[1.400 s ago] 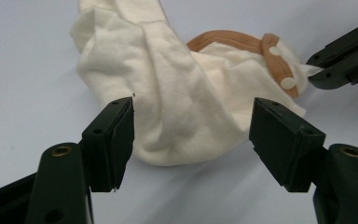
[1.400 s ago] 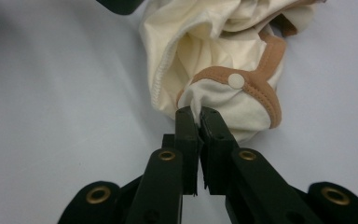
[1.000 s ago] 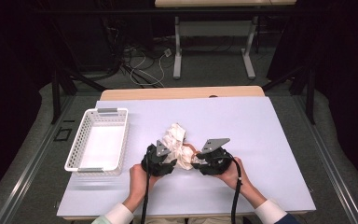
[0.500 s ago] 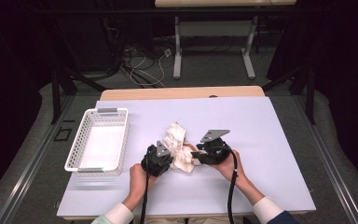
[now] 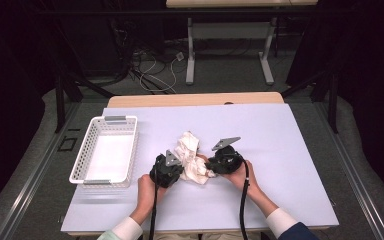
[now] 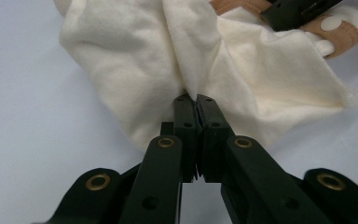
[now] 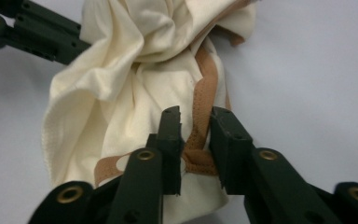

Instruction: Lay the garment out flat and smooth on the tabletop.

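Cream garment (image 5: 192,159): left gripper (image 6: 196,100) clenches it; right gripper (image 7: 196,121) seemingly straddles its tan strap; basket (image 5: 82,154) empty.

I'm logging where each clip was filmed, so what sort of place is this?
Probably a lab or recording studio: dark curtains ring a table with a pale cover, loose cables lie on the floor behind, and a bare white basket sits beside a cream cloth.

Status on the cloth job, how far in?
Early. Done: left gripper is shut on a fold of the cream cloth. In hand: right gripper straddles the tan trim, fingers apart. Left: the cloth is crumpled mid-table, and the white basket beside it holds nothing.
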Demonstrator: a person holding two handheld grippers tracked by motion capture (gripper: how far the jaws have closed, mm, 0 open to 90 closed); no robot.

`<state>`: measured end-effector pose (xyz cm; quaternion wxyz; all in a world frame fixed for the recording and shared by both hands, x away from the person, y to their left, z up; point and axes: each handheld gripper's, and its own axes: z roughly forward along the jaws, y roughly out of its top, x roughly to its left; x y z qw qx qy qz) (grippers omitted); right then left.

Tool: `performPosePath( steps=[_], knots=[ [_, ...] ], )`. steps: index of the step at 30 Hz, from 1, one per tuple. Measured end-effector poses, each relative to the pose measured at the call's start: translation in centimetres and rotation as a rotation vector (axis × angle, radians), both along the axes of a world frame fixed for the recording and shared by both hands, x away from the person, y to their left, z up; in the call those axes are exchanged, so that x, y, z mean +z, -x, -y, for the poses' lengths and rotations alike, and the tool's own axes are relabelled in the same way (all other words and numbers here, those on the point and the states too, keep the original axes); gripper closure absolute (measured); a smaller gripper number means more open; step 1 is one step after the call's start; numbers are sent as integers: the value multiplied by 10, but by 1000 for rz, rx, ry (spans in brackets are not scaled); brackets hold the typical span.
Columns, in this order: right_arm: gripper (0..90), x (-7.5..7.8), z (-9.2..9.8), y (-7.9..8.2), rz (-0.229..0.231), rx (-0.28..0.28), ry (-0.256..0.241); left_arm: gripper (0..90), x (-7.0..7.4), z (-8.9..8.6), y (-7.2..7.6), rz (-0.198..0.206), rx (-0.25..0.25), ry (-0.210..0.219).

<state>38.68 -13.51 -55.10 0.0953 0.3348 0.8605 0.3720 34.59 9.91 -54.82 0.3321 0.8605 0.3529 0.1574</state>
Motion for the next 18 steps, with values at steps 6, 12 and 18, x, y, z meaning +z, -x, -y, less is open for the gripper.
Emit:
performPosePath(
  steps=[6,12,18],
  knots=[
    [876,-1,3,1,-31,-7,-2,873,1,-4,-2,-5,-7,2],
    [880,7,5,7,-2,15,1,785,3,-4,-1,-29,-20,-3],
    [880,14,6,14,20,17,12,579,11,0,7,-38,-42,16]
  ],
)
